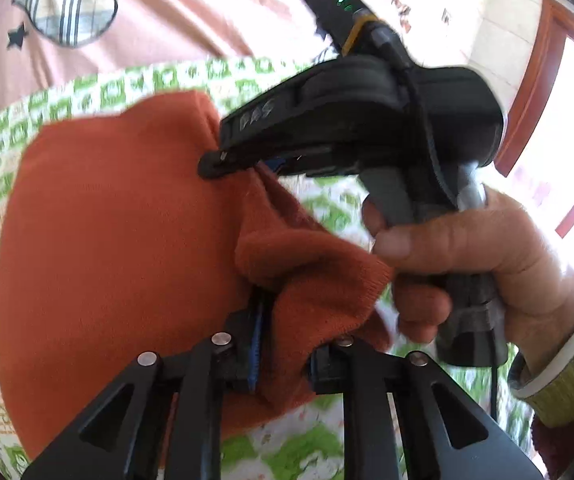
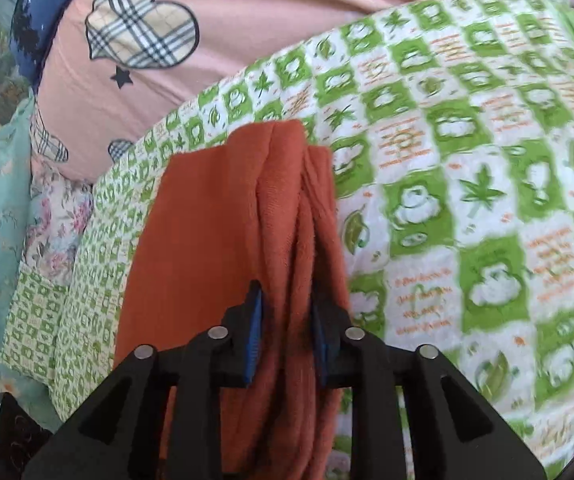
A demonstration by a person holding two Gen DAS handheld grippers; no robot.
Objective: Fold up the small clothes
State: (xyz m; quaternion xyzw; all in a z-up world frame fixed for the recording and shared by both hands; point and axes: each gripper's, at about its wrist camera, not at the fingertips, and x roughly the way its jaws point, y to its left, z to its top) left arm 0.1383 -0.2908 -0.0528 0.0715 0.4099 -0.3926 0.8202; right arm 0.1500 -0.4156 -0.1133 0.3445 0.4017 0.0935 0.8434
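Observation:
An orange knit garment (image 1: 119, 240) hangs lifted above the green-and-white patterned bedspread (image 1: 87, 92). My left gripper (image 1: 287, 332) is shut on a bunched fold of it near the ribbed cuff (image 1: 351, 280). My right gripper (image 1: 215, 164), held by a hand (image 1: 467, 248), shows in the left wrist view, pinching the garment's upper edge. In the right wrist view my right gripper (image 2: 287, 336) is shut on a thick gathered fold of the orange garment (image 2: 223, 216), which drapes away over the bedspread (image 2: 467, 160).
A pink blanket with plaid apple patches (image 2: 143, 32) lies at the far side of the bed. Teal and floral bedding (image 2: 3, 208) lies at the left. A window with a red-brown frame (image 1: 535, 92) is at the right.

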